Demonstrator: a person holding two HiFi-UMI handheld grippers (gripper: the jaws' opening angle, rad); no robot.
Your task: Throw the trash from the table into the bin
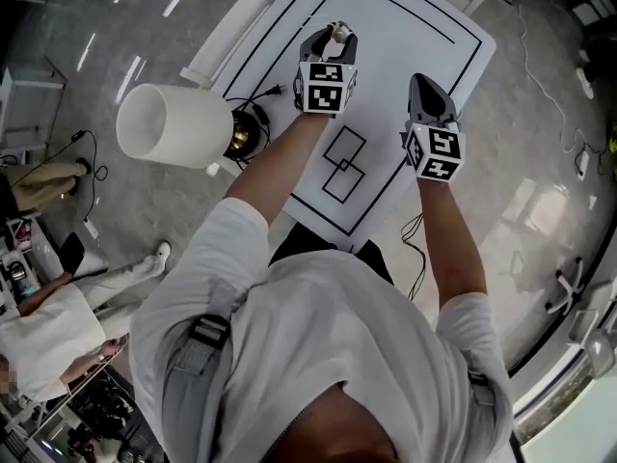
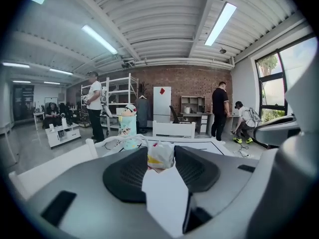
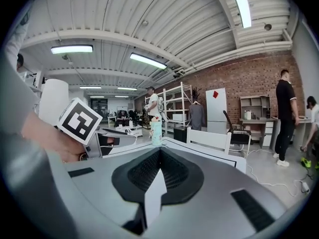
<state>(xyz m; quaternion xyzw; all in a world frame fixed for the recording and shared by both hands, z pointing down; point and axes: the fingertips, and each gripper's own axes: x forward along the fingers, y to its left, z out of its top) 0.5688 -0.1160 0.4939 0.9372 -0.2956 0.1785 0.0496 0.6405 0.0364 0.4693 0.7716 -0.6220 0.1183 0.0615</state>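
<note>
A crumpled white wrapper (image 2: pixel 160 155) with yellow and red print sits between the jaws of my left gripper (image 2: pixel 160 159), which is shut on it. In the head view the left gripper (image 1: pixel 329 35) hangs over the white table (image 1: pixel 415 27) with the wrapper (image 1: pixel 337 37) at its tip. My right gripper (image 1: pixel 426 83) is to its right, over the table's right edge. Its jaws meet with nothing between them in the right gripper view (image 3: pixel 158 151). The white bin (image 1: pixel 174 125) stands on the floor left of the table.
A teal bottle (image 2: pixel 128 126) stands at the table's far end, a white chair (image 2: pixel 173 129) behind it. Another white chair (image 1: pixel 227 32) lines the table's left side. Cables (image 1: pixel 253 104) lie by the bin. People (image 2: pixel 218 111) stand farther off.
</note>
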